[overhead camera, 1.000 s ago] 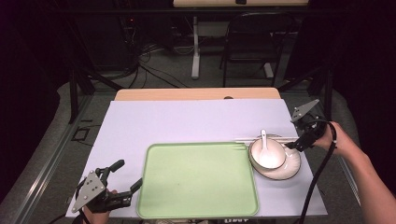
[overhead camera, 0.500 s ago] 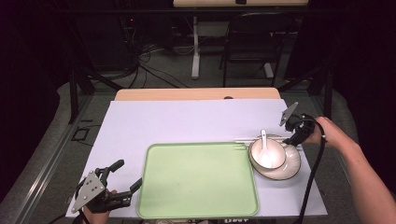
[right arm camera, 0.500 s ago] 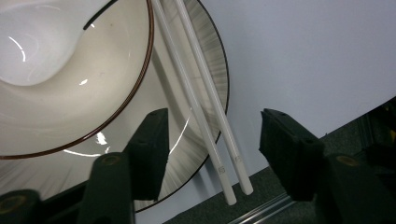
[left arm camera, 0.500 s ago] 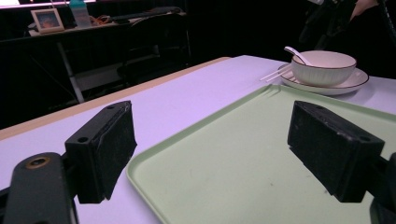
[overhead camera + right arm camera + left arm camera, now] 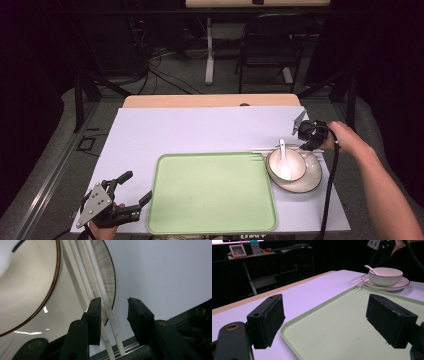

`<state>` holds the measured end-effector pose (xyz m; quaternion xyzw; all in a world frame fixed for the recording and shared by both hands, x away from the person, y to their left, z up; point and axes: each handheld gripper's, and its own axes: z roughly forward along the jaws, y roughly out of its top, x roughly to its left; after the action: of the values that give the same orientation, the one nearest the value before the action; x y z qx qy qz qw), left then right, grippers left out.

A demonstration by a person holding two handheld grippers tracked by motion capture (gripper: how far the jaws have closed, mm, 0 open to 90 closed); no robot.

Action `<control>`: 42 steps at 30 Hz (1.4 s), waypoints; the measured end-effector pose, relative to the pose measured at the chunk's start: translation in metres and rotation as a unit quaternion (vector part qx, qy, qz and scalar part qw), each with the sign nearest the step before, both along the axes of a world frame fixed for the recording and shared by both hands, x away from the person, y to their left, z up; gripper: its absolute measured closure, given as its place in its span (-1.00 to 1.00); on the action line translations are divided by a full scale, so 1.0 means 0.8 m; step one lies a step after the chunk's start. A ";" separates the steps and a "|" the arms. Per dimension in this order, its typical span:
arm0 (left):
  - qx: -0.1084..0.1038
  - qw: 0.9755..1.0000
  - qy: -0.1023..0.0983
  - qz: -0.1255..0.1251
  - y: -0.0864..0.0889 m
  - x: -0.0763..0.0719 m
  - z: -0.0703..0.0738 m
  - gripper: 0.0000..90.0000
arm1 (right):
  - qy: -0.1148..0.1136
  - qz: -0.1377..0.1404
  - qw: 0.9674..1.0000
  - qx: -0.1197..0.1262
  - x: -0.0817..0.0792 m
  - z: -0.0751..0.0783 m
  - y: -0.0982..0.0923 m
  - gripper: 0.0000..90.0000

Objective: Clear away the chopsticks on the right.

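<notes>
— Where are the chopsticks (image 5: 100,290) lying?

— They are resting across the plate (image 5: 110,277) rim, their near ends sitting between the right gripper (image 5: 113,317) jaws, which have just been closing without pinching yet. There is tiny marking on the ends that I cannot read.

— And around it?

— The bowl (image 5: 286,164) with a spoon (image 5: 283,159) is sitting just beyond. The left gripper (image 5: 324,322) is hovering spread over the green tray (image 5: 210,195) corner.

The right gripper (image 5: 311,141) has come in from beyond the plate's (image 5: 311,176) far right rim and dropped to that rim, over the ends of the white chopsticks (image 5: 100,287). Its jaws have just been closing, with the chopsticks now between them, the pads not yet pressing on both.
</notes>
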<state>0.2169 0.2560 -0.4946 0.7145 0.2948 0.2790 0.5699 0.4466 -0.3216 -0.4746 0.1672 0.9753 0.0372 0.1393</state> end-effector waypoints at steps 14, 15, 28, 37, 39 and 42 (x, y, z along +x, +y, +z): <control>-0.001 1.000 0.000 0.000 0.000 0.000 0.000 -0.66 | 0.033 0.021 0.999 0.004 0.020 -0.023 0.009 0.54; 0.000 1.000 0.000 0.000 0.000 0.000 0.000 -0.66 | 0.033 0.021 0.999 0.004 0.020 -0.023 0.009 0.54; 0.000 1.000 0.000 0.000 0.001 0.000 0.000 -0.66 | 0.037 0.040 0.998 -0.020 0.027 -0.032 0.015 0.75; 0.000 1.000 0.000 0.001 0.001 0.000 0.000 -0.66 | 0.023 0.039 0.999 0.000 0.023 -0.028 0.012 0.86; 0.000 1.000 0.000 0.001 0.000 0.000 0.000 -0.66 | 0.017 0.043 0.999 0.005 0.024 -0.029 0.010 0.86; 0.000 1.000 0.000 0.001 0.000 0.000 0.000 -0.66 | 0.022 0.032 0.999 -0.006 0.023 -0.022 0.008 0.86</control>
<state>0.2169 0.2563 -0.4946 0.7141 0.2951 0.2795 0.5699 0.4647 -0.3153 -0.4924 0.1354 0.9833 0.0319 0.1176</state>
